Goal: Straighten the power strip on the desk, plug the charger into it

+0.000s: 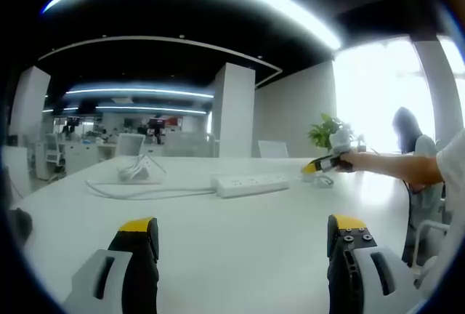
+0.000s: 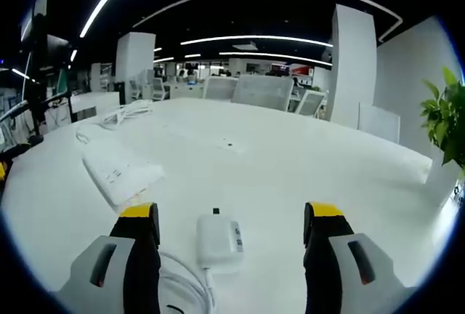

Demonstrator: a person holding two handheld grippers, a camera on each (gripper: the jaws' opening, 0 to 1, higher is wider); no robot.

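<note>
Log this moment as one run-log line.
left gripper: open, empty | right gripper: open, straddling charger | power strip: on desk, unplugged | phase: pre-grasp

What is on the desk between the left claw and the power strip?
Nothing. In the left gripper view, only bare white desk lies between the open left claw and the power strip.

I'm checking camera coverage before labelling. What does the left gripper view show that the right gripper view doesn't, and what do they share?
Left gripper view: the whole power strip seen side-on, its cord trailing left, a person's arm reaching in with the right gripper, and the open left gripper.

Right gripper view: the white charger lying between the open jaws, with its cable beside it.

Shared: the white desk, the power strip, a potted plant and the office behind.
</note>
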